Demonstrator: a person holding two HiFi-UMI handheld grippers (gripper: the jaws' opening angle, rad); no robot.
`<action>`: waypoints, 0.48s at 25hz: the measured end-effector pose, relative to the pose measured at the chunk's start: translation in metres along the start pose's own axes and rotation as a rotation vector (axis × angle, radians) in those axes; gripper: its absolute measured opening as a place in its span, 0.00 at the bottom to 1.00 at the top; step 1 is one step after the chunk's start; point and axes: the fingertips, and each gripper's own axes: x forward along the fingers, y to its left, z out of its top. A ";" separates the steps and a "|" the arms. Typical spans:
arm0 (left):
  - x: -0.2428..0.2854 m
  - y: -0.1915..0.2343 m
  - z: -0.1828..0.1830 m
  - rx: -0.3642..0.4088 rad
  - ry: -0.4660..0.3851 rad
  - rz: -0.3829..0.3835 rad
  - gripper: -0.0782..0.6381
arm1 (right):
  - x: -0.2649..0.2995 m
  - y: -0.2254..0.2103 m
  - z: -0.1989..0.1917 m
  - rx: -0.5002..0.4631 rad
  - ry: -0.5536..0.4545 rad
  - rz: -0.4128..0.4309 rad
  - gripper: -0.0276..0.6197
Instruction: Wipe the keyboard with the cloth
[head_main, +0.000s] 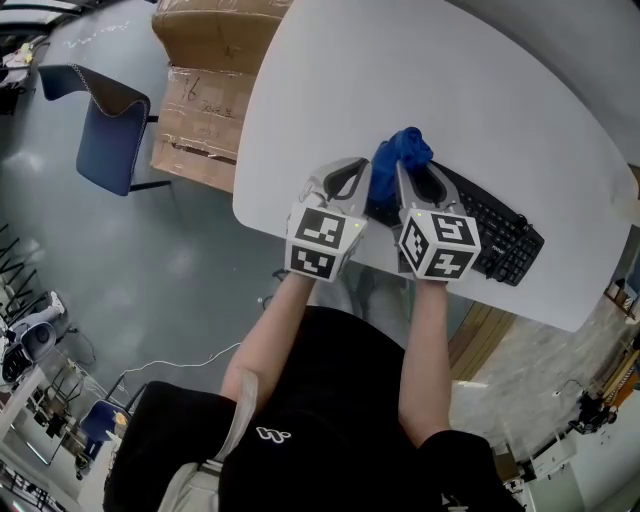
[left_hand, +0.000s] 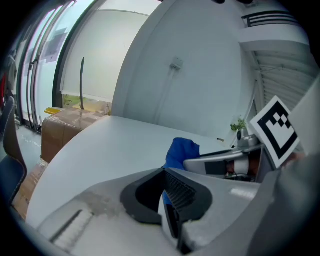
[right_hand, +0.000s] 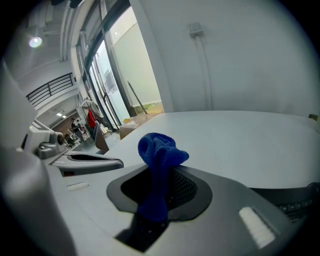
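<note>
Right hand-held gripper (right_hand: 162, 187) clamped on the bunched blue cloth (right_hand: 157, 150), at the left end of the black keyboard (head_main: 495, 235). The keyboard's long axis runs off to the person's right along the near edge of the tabletop (head_main: 400, 70), so a wipe would likely travel rightward. Left hand-held gripper (left_hand: 169, 205), jaws together on nothing, hangs just beside the right one, off the keyboard's left end.

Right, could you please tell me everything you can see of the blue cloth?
The cloth is deep blue, soft and fluffy-looking, like microfibre. It is bunched up, pinched in the shut right gripper, its crumpled top standing up beyond the jaws. In the head view it sits over one end of the black keyboard on the white table; whether it touches the keys cannot be told.
</note>
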 end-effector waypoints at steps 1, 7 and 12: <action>0.001 -0.001 0.000 0.000 0.001 0.005 0.11 | -0.001 -0.002 -0.001 0.003 -0.002 0.002 0.19; 0.004 -0.014 -0.001 0.007 0.006 0.024 0.11 | -0.011 -0.015 -0.005 0.018 -0.005 0.005 0.19; 0.008 -0.030 -0.003 0.019 0.017 0.020 0.11 | -0.020 -0.029 -0.009 0.029 0.000 -0.006 0.19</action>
